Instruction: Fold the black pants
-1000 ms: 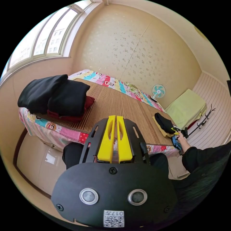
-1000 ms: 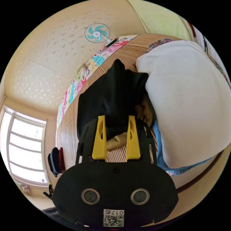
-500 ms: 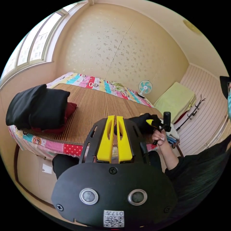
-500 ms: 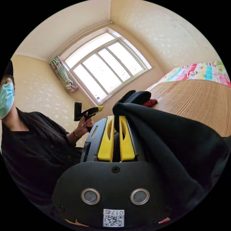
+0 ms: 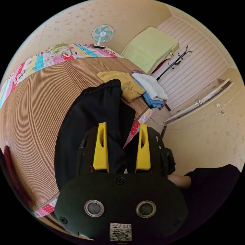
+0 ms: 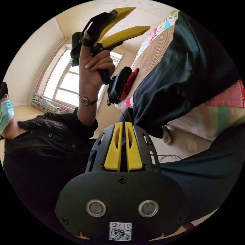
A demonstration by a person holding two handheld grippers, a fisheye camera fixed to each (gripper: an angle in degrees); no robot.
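The black pants lie lengthwise on the striped mat, elastic waistband at the far end, the near end hanging over the bed edge. My left gripper hovers over that near end, open, with cloth below the gap between its jaws. In the right gripper view, the black pants drape off the bed and my right gripper is shut on a bunched end of them below the bed edge. The left gripper shows there too, held up in a hand, jaws apart.
A stack of yellow, white and blue clothes sits by the waistband. A black and red pile lies at the bed's other end. A fan, a green mattress and a coat rack stand beyond. The person is close to the bed.
The right gripper shut on the pants and carried them off the stack to the mat and over the bed edge. The left gripper's jaws have opened, and its view has swung over the pants.
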